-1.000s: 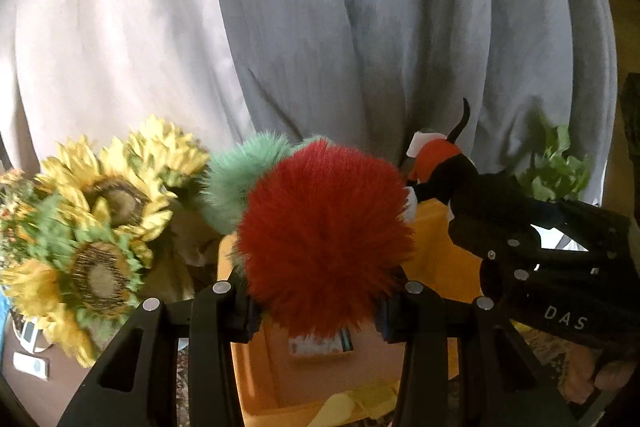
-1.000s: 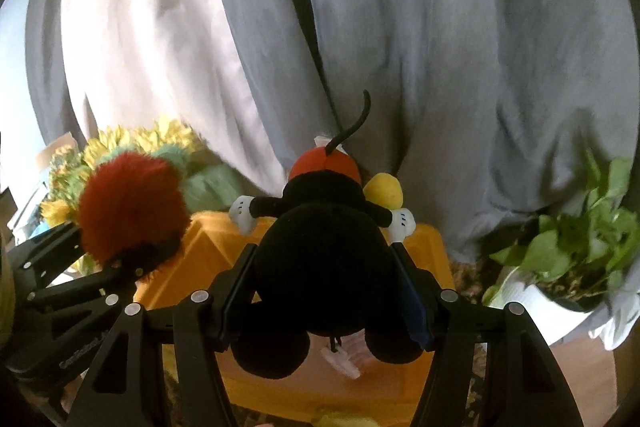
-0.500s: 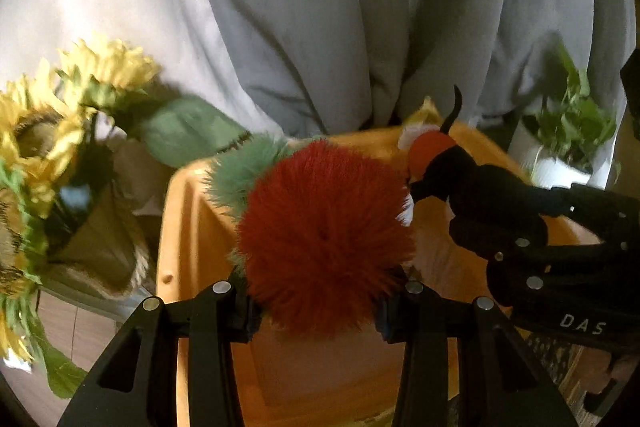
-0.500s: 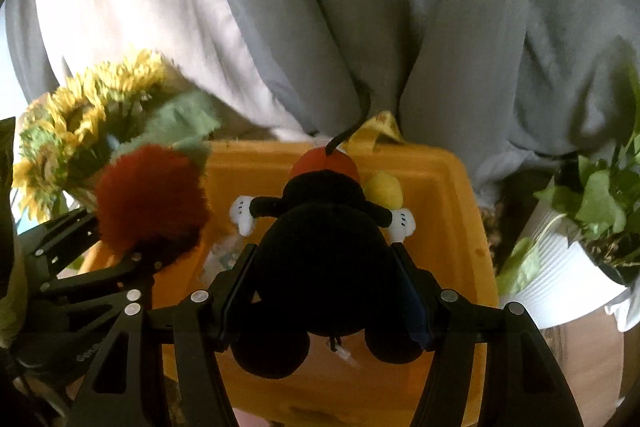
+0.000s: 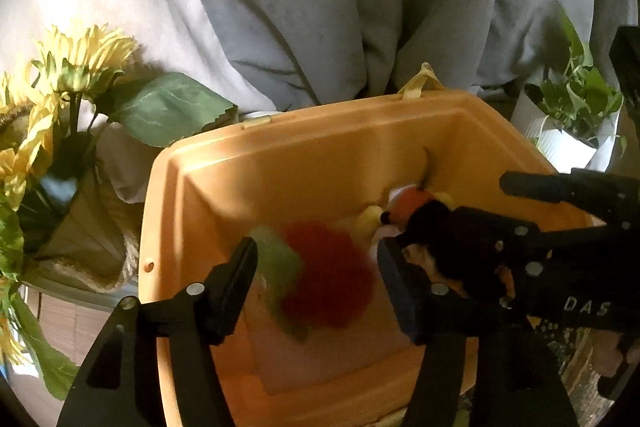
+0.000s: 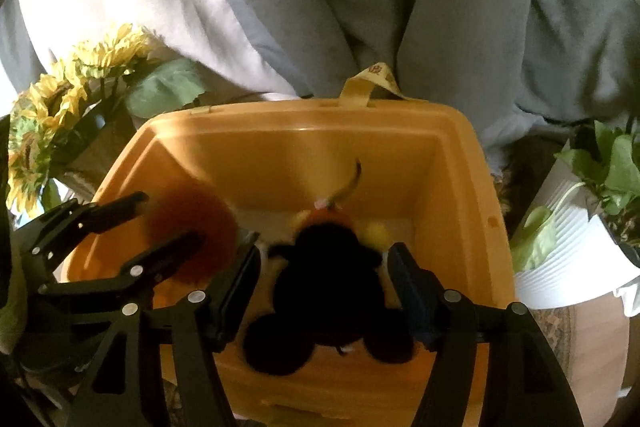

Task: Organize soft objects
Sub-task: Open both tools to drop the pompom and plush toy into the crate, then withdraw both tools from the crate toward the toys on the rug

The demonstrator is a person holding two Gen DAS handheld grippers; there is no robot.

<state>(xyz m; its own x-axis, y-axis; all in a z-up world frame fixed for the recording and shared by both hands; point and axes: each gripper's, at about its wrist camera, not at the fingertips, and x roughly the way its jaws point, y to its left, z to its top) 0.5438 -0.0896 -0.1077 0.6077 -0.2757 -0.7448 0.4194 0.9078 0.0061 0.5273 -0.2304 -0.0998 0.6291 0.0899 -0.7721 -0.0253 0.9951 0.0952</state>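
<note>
Grey curtain folds hang behind an orange bin; sunflowers stand to the bin's left, a potted plant to its right. Both claws hover over the bin's open mouth, released; the left claw has the blurred red pom-pom just beyond its spread fingers, inside the bin; the right claw likewise frames the black plush toy, head toward the bin's far wall; each toy lies straight ahead of its own claw, apparently dropping.

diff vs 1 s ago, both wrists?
Both claws opened over the orange bin. The left claw let go of the red pompom; the right claw let go of the black plush. Both toys are blurred, dropping into the bin. Sunflowers and potted plant unchanged.
</note>
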